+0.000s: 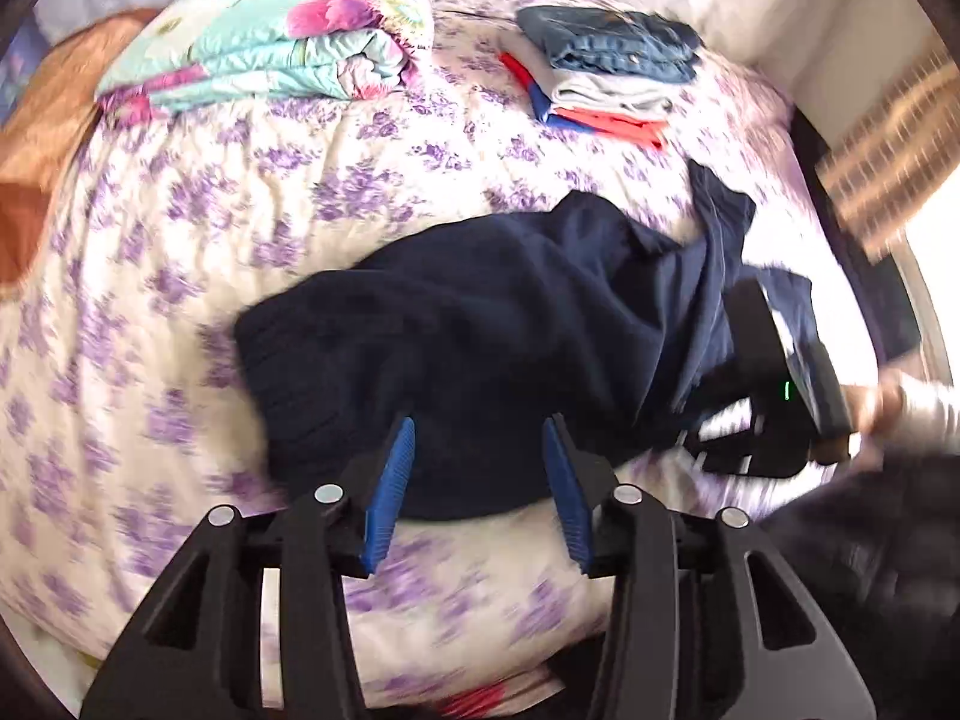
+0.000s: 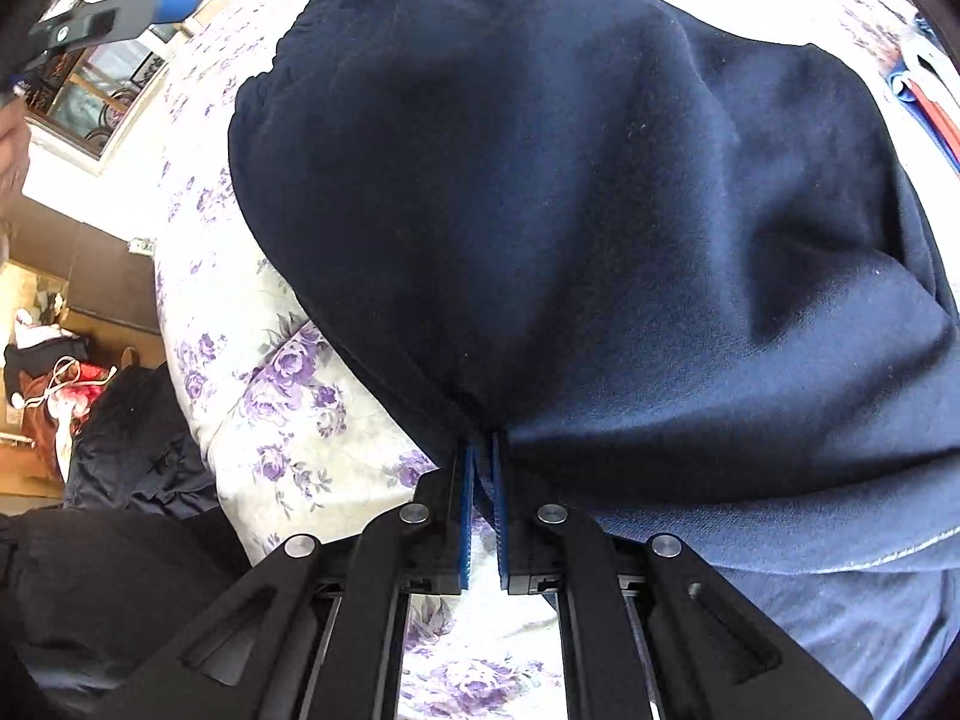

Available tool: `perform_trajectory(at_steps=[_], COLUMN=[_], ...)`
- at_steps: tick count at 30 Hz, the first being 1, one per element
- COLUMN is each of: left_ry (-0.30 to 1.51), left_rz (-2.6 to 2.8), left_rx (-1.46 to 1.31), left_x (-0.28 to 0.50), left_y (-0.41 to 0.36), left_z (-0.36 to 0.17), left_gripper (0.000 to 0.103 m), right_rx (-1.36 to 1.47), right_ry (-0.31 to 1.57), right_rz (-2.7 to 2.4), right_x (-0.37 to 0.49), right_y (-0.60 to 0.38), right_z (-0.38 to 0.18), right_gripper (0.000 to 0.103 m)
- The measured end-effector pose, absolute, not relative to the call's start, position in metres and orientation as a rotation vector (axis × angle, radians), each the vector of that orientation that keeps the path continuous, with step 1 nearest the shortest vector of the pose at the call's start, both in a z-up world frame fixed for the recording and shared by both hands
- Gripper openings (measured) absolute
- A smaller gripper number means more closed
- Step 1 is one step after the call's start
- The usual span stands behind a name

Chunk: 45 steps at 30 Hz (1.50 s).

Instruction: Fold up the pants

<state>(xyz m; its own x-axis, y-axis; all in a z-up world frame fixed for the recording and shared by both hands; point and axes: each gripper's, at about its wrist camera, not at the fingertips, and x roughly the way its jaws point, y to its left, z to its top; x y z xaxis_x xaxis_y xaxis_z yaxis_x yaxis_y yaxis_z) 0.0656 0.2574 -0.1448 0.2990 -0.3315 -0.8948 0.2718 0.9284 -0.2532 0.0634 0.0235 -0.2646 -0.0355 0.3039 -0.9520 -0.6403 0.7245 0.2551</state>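
Mid-fold: the pants [image 1: 480,324] lie on the bed [image 1: 240,228], just ahead of the left gripper [image 1: 480,450], fingers apart and empty. An edge is clamped by the right gripper [image 2: 483,450]. A fresh left-hand grasp is probably called for next.

Bedroom: floral-sheeted bed [image 1: 240,228], folded quilt [image 1: 282,30]

pants [image 1: 480,324] lie on bed [image 1: 240,228], near its front edge. folded blanket [image 1: 282,30] on bed behind pants, toward left. stack of folded clothes [image 1: 606,72] on bed behind pants, toward right. left gripper [image 1: 480,450] above near end of pants, nothing between fingers. right gripper [image 2: 483,462] at pants' right end, fingers closed on fabric edge. bed surface shows left of and in front of pants.
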Motion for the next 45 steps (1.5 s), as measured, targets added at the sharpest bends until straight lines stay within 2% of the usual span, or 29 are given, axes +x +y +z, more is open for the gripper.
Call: perform_trajectory(at_steps=[1,2,3,4,5,9,13,16,21,24,29,31,32,33,36,39,45], left_ry=[1.237,1.294,1.353,1.402,1.443,1.397,1.418,1.427,1.431,1.445,1.457,1.464,1.466,1.467,1.471,1.477,1.481], left_rz=[-0.366,-0.327,-0.283,-0.243,-0.185,-0.108,-0.121,-0.137,-0.132,-0.135,-0.152,-0.154,-0.155,-0.155,-0.155,-0.153,-0.165], left_rx=[-0.09,-0.11,-0.126,-0.123,-0.102,-0.032,-0.192,-0.341,-0.296,-0.314,-0.342,-0.338,-0.338,-0.34,-0.333,-0.312,-0.252], left_x=[0.07,0.073,0.074,0.073,0.071,0.062,0.069,0.071,0.069,0.074,0.077,0.079,0.08,0.08,0.082,0.085,0.086], left_y=[0.246,0.233,0.22,0.207,0.198,0.186,0.214,0.237,0.23,0.226,0.228,0.228,0.228,0.23,0.229,0.223,0.214], left_z=[-0.159,-0.178,-0.199,-0.216,-0.234,-0.238,-0.242,-0.246,-0.244,-0.246,-0.253,-0.253,-0.253,-0.253,-0.253,-0.252,-0.25], left_gripper=[0.043,0.042,0.037,0.021,0.016,0.016,0.006,0.004,0.003,0.003,0.003,0.003,0.003,0.003,0.003,0.003,0.003], right_rx=[-0.291,-0.279,-0.267,-0.253,-0.237,-0.202,-0.131,0.009,0.185,0.258,0.207,0.246,0.272,0.29,0.365,0.417,0.583], right_ry=[1.419,1.428,1.445,1.47,1.483,1.487,1.463,1.471,1.588,1.619,1.716,1.683,1.671,1.668,1.634,1.535,1.297], right_rz=[0.765,0.756,0.747,0.737,0.728,0.711,0.396,0.079,-0.211,-0.265,-0.39,-0.384,-0.374,-0.378,-0.356,-0.308,-0.233], right_x=[0.063,0.061,0.061,0.06,0.058,0.069,0.138,0.203,0.287,0.307,0.314,0.309,0.306,0.3,0.282,0.252,0.132], right_y=[0.024,0.025,0.024,0.022,0.017,-0.024,-0.11,-0.193,-0.273,-0.276,-0.267,-0.268,-0.272,-0.28,-0.302,-0.315,-0.369], right_z=[-0.264,-0.265,-0.262,-0.257,-0.249,-0.201,-0.16,-0.16,-0.207,-0.23,-0.269,-0.266,-0.263,-0.26,-0.245,-0.207,-0.121], right_gripper=[0.008,0.013,0.03,0.041,0.052,0.063,0.071,0.077,0.077,0.075,0.075,0.056,0.027,0.008,0.007,0.006,0.006])
